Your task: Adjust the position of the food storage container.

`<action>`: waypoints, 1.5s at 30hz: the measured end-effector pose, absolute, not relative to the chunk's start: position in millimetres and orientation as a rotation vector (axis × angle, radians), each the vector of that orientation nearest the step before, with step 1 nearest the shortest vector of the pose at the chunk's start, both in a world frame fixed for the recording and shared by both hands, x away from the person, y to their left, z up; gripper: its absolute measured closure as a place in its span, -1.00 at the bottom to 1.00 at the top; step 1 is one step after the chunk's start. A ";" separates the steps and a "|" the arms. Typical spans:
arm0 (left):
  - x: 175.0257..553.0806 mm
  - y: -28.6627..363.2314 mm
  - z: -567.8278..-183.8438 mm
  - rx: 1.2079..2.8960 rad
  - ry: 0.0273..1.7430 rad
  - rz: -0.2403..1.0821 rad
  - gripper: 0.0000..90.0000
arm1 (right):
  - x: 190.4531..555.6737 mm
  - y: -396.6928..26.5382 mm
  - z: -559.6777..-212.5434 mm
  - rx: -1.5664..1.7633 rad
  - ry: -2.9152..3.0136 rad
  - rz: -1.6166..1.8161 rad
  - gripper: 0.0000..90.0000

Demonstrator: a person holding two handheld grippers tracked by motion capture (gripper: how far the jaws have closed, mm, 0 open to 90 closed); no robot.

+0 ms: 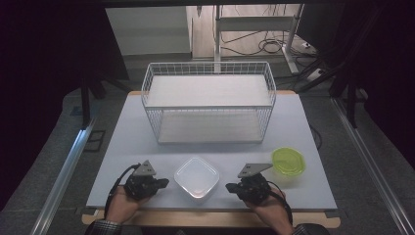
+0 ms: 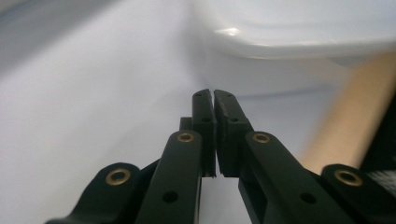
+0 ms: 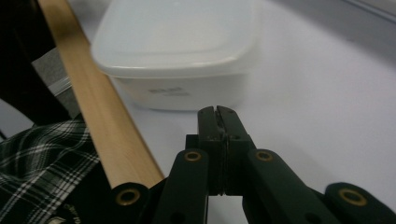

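A white square lidded container [image 1: 196,178] sits near the table's front edge, between my two grippers. My left gripper [image 1: 165,183] lies to its left, jaws shut and empty, pointing at it; in the left gripper view [image 2: 214,93] the container [image 2: 299,28] looms just ahead. On the container's right my right gripper [image 1: 228,186] is shut with nothing in it, tips toward the container [image 3: 182,51] in the right gripper view [image 3: 218,110]. A round yellow-green lidded container [image 1: 288,162] stands at the right, behind the right gripper.
A white wire basket [image 1: 209,102] with a shelf stands across the middle of the white table [image 1: 122,147]. The table's wooden front edge [image 3: 102,116] runs close under my hands. A plaid sleeve [image 3: 37,158] is beside it. Dark floor surrounds the table.
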State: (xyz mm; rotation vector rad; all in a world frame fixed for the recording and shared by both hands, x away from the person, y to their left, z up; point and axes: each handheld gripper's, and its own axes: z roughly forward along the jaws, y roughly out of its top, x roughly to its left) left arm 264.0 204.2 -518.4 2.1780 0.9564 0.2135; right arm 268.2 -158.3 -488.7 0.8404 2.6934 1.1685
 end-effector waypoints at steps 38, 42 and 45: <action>274.8 155.4 -514.1 2.145 0.922 0.202 0.25 | 298.2 -172.0 -492.6 0.911 2.547 1.038 0.84; 270.1 165.5 -512.4 2.121 0.930 0.208 -0.12 | 296.6 -185.8 -489.1 0.915 2.517 1.051 0.58; 268.3 168.5 -513.0 2.103 0.924 0.223 -0.37 | 297.5 -194.7 -488.0 0.951 2.495 1.072 0.35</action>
